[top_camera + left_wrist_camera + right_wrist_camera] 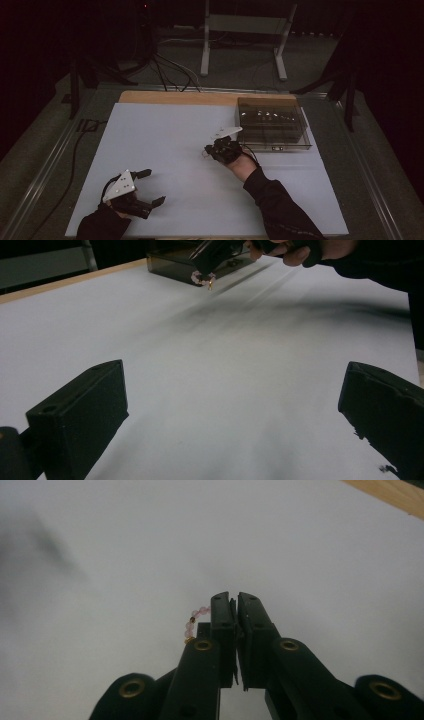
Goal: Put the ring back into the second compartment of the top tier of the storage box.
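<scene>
Right gripper (234, 599) pinches a pink bead bracelet (192, 622), loop dangling off its tip above the white mat (165, 150), smoky box (272, 125) probably just behind; left gripper (150, 187) spread, well apart.

Matt white sheet (165, 150); smoked clear plastic box (272, 125).

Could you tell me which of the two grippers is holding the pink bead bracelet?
The right gripper, near the smoky box: shut on the bracelet. The left gripper is open, empty.

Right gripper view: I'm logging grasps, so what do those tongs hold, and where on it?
The right tongs pinch a pink bead bracelet by one stretch of its loop; the rest hangs free.
</scene>
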